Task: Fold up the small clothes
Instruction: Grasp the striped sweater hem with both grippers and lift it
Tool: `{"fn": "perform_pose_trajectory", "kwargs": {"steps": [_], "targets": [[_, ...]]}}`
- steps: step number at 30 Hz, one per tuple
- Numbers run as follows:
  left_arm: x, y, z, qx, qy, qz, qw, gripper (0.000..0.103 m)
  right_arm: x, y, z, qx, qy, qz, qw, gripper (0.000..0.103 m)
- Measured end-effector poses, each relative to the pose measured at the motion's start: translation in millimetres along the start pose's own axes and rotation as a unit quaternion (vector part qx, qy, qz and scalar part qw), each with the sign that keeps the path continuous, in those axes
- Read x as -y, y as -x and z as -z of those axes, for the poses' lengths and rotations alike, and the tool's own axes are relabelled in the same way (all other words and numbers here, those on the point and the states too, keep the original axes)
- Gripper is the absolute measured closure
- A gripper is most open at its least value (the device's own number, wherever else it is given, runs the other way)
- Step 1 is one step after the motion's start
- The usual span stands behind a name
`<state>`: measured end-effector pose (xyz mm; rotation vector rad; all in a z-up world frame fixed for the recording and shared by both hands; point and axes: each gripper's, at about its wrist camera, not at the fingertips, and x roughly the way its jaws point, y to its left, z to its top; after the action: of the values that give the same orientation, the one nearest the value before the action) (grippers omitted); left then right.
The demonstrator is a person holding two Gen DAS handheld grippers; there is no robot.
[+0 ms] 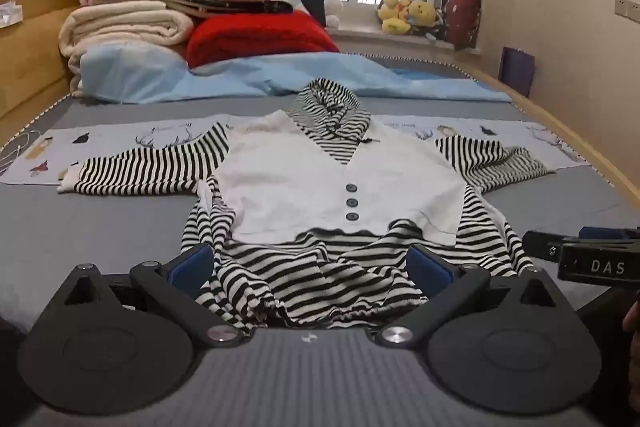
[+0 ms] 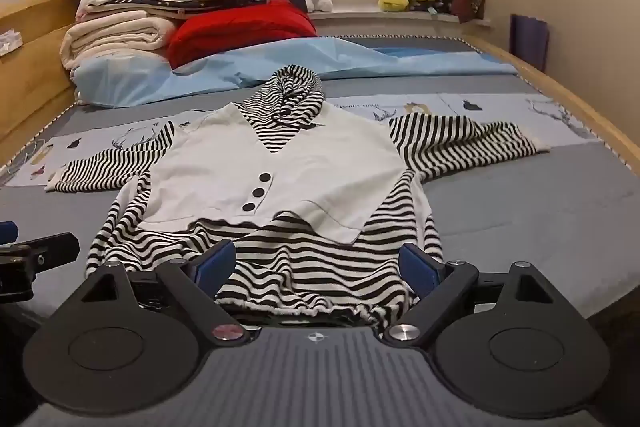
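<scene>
A child's striped hooded top [image 1: 340, 187], white vest panel buttoned down the front, lies face up and spread flat on a grey bed [image 1: 100, 227], its hood pointing to the far end and a sleeve stretched out to each side. Two handheld grippers hover side by side at the near edge of the bed, just short of the rumpled striped hem. The left gripper [image 1: 310, 263] stands spread wide with nothing between its blue pads [image 1: 192, 263]; the hem's left half bunches directly ahead of it. The right gripper [image 2: 316, 267] is likewise spread and empty, aimed downward at the hem's right half, which runs across the gap between its fingers without being pinched.

The fold appears not yet begun. To do it cleanly, each gripper would likely do best to take one outer corner of the hem, or one sleeve, catching both cloth layers, and to smooth the wrinkled lower edge first so no crease is trapped. Folded blankets [image 1: 128, 23] and a red quilt [image 1: 256, 39] sit well apart at the far left, out of the way.
</scene>
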<state>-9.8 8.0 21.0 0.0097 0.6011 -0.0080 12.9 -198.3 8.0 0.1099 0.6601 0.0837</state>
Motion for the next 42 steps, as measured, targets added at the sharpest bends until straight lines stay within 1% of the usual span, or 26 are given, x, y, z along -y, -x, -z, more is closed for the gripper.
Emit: {"fn": "perform_pose_trajectory", "kwargs": {"steps": [1,2,3,5,6,7,9,12,15,18,22,28,31,33,34,37,38,41,42], "targets": [[1.2,1.2,1.1,0.005,0.000,0.002,1.0000,0.001,-6.7,0.7,1.0,-0.001,0.001,0.002,1.000,0.013],[2.7,2.7,2.9,0.011,0.002,0.003,0.9999,0.001,-5.3,1.0,2.1,-0.005,-0.003,-0.001,1.000,0.013],[-5.7,2.7,5.7,0.016,0.013,0.006,0.9998,0.001,-8.2,1.4,3.5,-0.005,0.001,0.001,1.000,0.014],[-9.0,4.8,13.9,0.023,0.021,0.001,0.9995,0.001,-13.5,2.0,6.6,-0.006,0.010,0.002,1.000,0.014],[-9.5,3.7,19.7,0.020,0.024,-0.002,0.9995,0.001,-15.6,2.1,8.0,-0.007,0.013,0.003,1.000,0.014],[-10.0,0.6,24.5,0.007,0.029,-0.001,0.9996,0.001,-17.5,2.3,9.4,-0.008,0.017,0.004,1.000,0.014],[-13.1,-3.9,24.2,-0.014,0.041,0.010,0.9990,0.001,-21.0,2.2,9.0,-0.012,0.024,0.009,1.000,0.014],[-16.5,-3.3,16.9,-0.004,0.045,0.016,0.9989,0.001,-23.7,3.7,8.0,-0.020,0.027,0.006,0.999,0.014],[-13.5,-10.4,14.8,-0.019,0.054,0.022,0.9981,0.001,-24.3,8.6,2.8,-0.024,0.015,0.004,1.000,0.014],[-6.9,-13.0,9.4,-0.012,0.049,0.026,0.9984,0.001,-25.7,13.0,-1.8,-0.024,0.022,0.016,0.999,0.014],[3.4,-19.6,12.0,-0.022,0.039,0.021,0.9988,0.001,-22.1,11.4,-0.9,-0.022,0.041,0.022,0.999,0.014],[7.5,-22.2,17.0,-0.018,0.025,0.015,0.9994,0.001,-6.9,-2.8,10.3,-0.033,0.018,0.016,0.999,0.014],[5.7,-27.9,19.3,-0.032,0.021,0.007,0.9992,0.001,-1.5,-16.4,23.4,-0.044,0.012,0.019,0.999,0.014],[6.0,-27.8,19.0,-0.038,0.015,0.001,0.9991,0.001,-0.6,-25.7,28.6,-0.063,0.003,0.018,0.998,0.020],[5.7,-25.8,18.2,-0.036,0.013,0.002,0.9993,0.001,-1.1,-27.9,28.4,-0.067,0.001,0.016,0.998,0.020],[4.9,-23.5,20.7,-0.026,0.002,0.006,0.9996,0.001,-5.8,-31.8,28.3,-0.060,0.020,0.012,0.998,0.020],[3.3,-26.3,22.9,-0.030,0.005,0.006,0.9995,0.001,-6.4,-35.1,29.0,-0.064,0.025,0.014,0.998,0.020],[-0.1,-38.3,33.1,-0.036,0.015,0.008,0.9992,0.001,-2.6,-44.2,28.4,-0.078,0.013,0.019,0.997,0.020],[0.8,-45.1,33.2,-0.053,0.019,0.000,0.9984,0.002,-2.1,-46.5,28.0,-0.080,0.010,0.020,0.997,0.020]]}}
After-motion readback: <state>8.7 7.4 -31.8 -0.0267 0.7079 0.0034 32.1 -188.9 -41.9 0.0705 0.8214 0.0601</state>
